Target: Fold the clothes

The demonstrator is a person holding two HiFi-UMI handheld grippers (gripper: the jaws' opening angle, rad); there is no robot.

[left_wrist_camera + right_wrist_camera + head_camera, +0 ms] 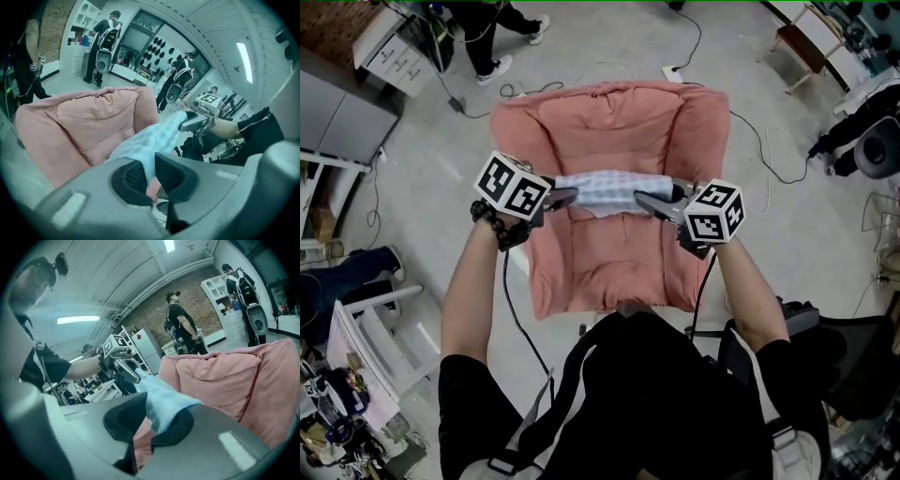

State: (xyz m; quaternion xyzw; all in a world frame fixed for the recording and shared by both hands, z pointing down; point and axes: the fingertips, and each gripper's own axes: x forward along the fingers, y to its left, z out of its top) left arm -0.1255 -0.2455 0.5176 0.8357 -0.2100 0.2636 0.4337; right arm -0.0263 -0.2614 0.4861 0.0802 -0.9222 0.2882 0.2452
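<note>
Floor (787,253) of pale grey lies open on both sides of the pink armchair (609,272), with cables (762,145) trailing across it; my own torso hides the chair's near edge. Stretched above the seat is the pale checked cloth (602,190), bunched so its outline is unclear. My left gripper (566,197) and right gripper (643,199) each pinch one end, jaws clamped tight on it.

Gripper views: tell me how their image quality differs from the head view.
Left gripper view: fisheye bend, dark round border, teal cast, left claw blurred close up. Right gripper view: the same, ceiling lamp glaring. Head view: even light, natural colour, sharp.
</note>
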